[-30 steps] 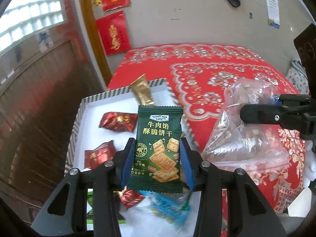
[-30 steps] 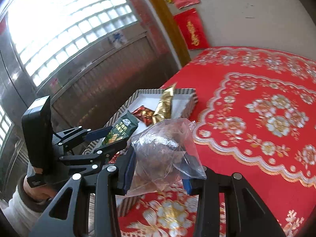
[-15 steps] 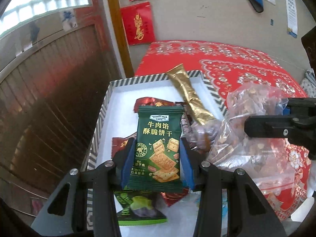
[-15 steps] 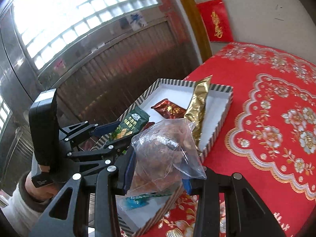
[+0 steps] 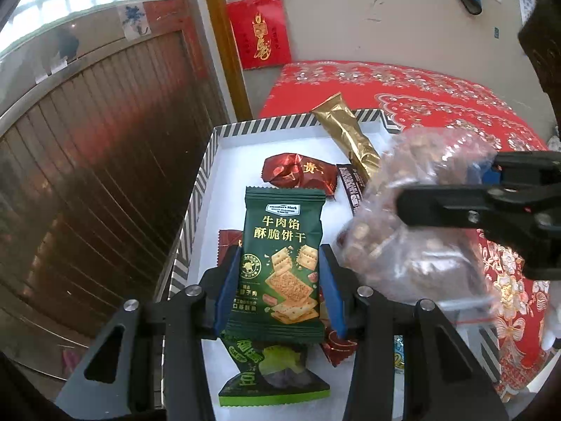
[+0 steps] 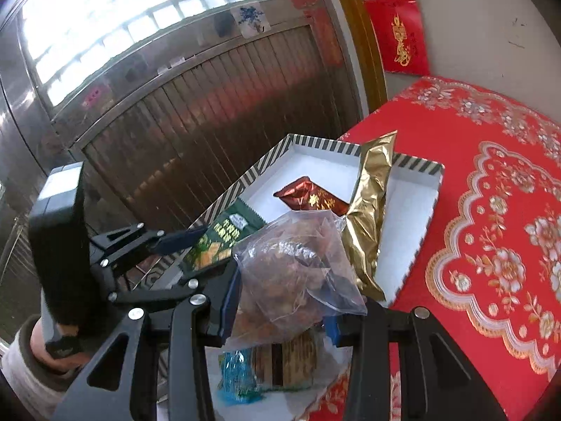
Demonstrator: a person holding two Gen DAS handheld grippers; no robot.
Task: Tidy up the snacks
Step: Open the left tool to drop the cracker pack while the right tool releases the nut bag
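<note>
Left wrist view: my left tool (image 5: 280, 293) has its blue pads pressed against both edges of the green cracker packet (image 5: 282, 263), held upright over the striped tray (image 5: 196, 189). My right tool (image 6: 282, 303) is clamped on the clear bag of nuts (image 6: 291, 270), also above the tray. Only the left view shows the green bean packet (image 5: 273, 379) lying under the crackers. Only the right view shows a sleeve (image 6: 21, 368) behind the left tool. The gold sachet (image 6: 371, 210) leans over the tray's far rim. The blue wrapper (image 6: 238, 375) is blurred.
</note>
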